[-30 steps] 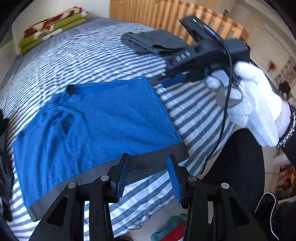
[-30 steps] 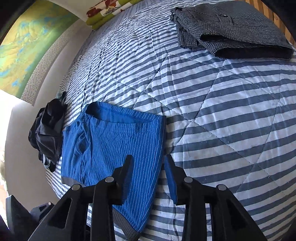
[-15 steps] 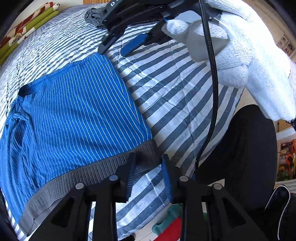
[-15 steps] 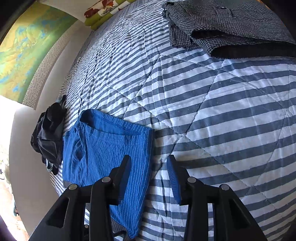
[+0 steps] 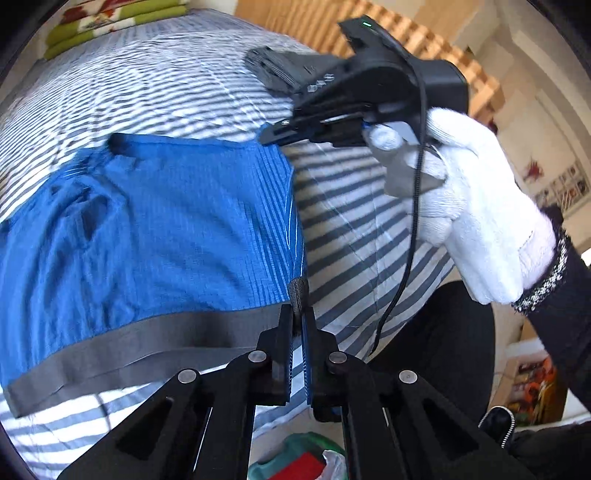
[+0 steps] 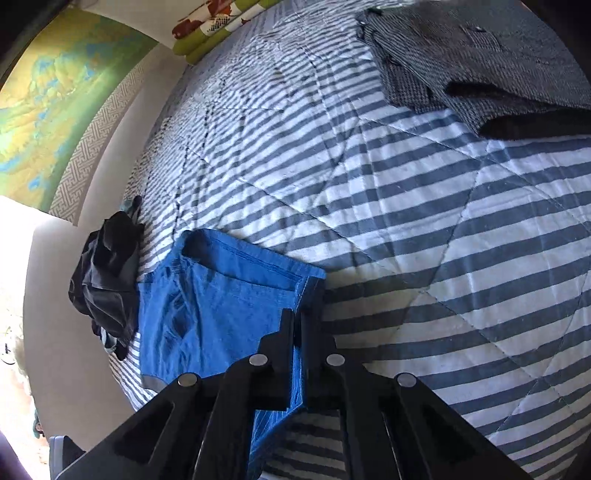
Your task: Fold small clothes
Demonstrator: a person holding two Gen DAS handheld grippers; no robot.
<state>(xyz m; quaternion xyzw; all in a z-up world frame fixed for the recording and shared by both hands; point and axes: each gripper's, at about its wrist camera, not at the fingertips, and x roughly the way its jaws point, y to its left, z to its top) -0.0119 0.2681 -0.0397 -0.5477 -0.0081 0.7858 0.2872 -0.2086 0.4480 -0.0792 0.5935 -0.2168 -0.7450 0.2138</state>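
Blue striped shorts (image 5: 166,229) with a grey waistband lie flat on the striped bedspread (image 5: 184,85). My left gripper (image 5: 298,314) is shut on the waistband's right corner, the fabric pinched up between its jaws. In the left wrist view, my right gripper (image 5: 271,134), held by a white-gloved hand (image 5: 472,214), grips the far right corner of the leg hem. The right wrist view shows the same shorts (image 6: 214,314) with my right gripper (image 6: 297,317) shut on their right edge, the blue cloth running down between the jaws.
A folded grey checked garment (image 6: 472,62) lies at the far right of the bed. A crumpled black garment (image 6: 107,277) sits by the shorts at the bed's left edge. Folded green and red bedding (image 5: 118,18) rests at the head. A wooden slatted frame (image 5: 369,40) stands behind.
Both grippers have closed: the left pinched the waistband corner, the right took the hem-side edge. Before they stood open above the shorts' right side.
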